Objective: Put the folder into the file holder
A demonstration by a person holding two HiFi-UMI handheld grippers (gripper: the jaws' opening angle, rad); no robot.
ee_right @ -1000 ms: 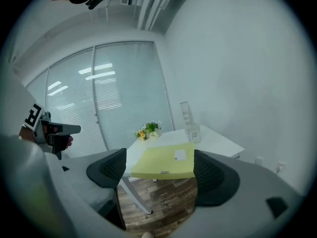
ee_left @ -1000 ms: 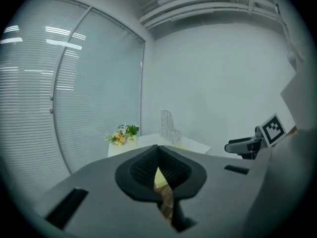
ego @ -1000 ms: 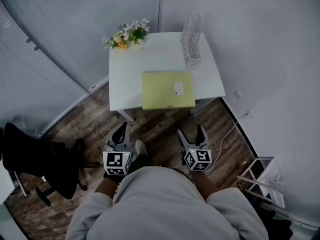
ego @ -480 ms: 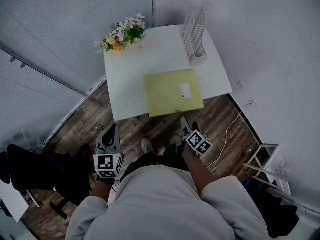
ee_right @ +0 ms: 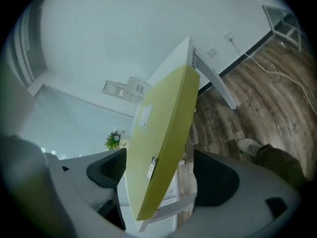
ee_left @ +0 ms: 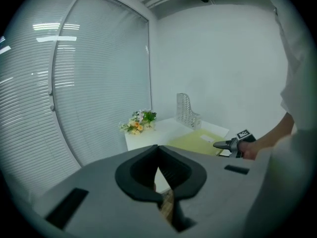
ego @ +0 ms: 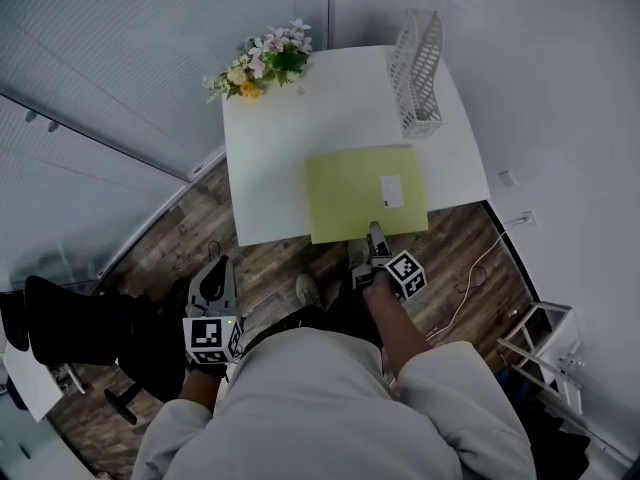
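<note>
Lining up the grasp: right gripper, jaws apart, straddles the near edge of the flat yellow-green folder lying on the white surface. Left gripper hangs low, jaws together, empty. Next, likely: clamp, lift, tip upright toward the white mesh file holder.

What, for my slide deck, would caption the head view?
Right tool open astride the near edge of the yellow folder on the white table; left tool shut; file holder at the far corner.
</note>
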